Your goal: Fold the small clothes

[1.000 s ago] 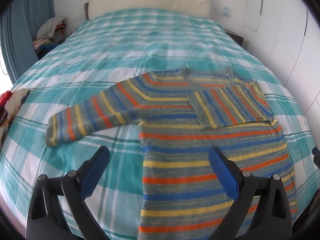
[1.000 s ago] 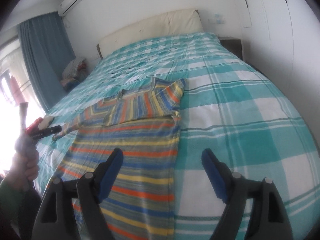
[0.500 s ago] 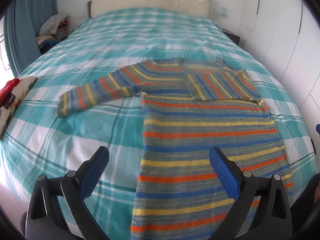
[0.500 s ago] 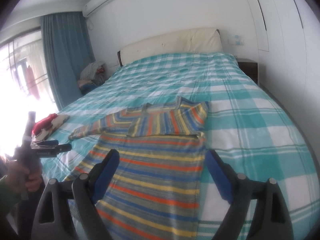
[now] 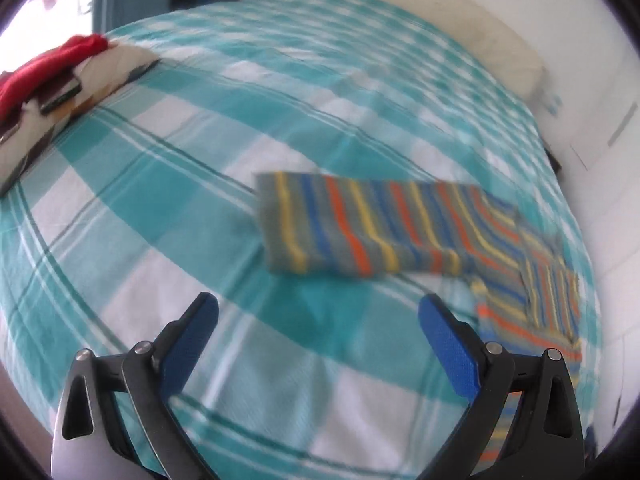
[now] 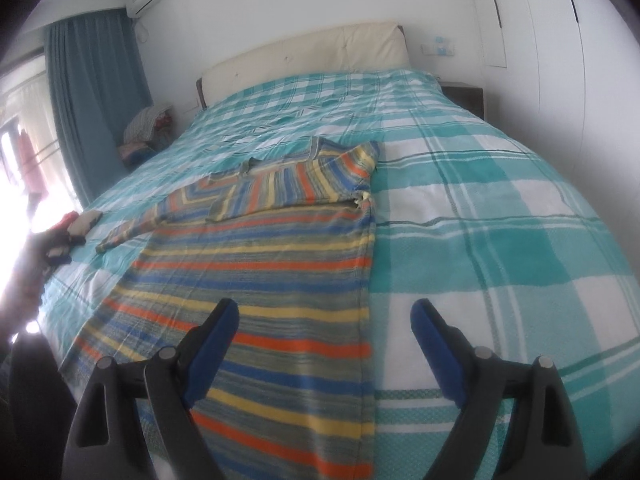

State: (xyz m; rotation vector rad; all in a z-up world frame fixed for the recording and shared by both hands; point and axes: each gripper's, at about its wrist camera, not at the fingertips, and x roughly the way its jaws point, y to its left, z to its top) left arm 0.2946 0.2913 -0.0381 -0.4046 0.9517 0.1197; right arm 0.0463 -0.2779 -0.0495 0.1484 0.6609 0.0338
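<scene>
- Two grippers are in view, one in each of my hands, and both are spread wide with nothing between their blue pads.
- One striped sweater (image 6: pixel 256 276) lies flat on the bed (image 6: pixel 500 208), over a teal and white checked cover. Its body runs toward me, hem nearest, collar toward the headboard.
- One sleeve is already folded across the chest (image 6: pixel 288 188), which I judge is why the sweater looks narrow on that side. The other sleeve (image 5: pixel 360 228) lies stretched straight out on the cover, away from the body; it is the part I judge comes next.
- My left gripper (image 5: pixel 320 340) hovers above bare cover just short of that outstretched sleeve, not touching it. It points toward the sleeve's cuff end, which sits slightly left of centre in its view. The left view is blurred, so finer detail of the knit is lost.
- My right gripper (image 6: pixel 324 332) hangs low over the hem area, with the sweater's side edge running between its pads. It touches nothing, as far as I can tell.
- At the bed's left edge sits a small pile with red cloth (image 5: pixel 48 68) on top, well apart from the sweater.
- A blue curtain (image 6: pixel 92 92) hangs by the bright window.
</scene>
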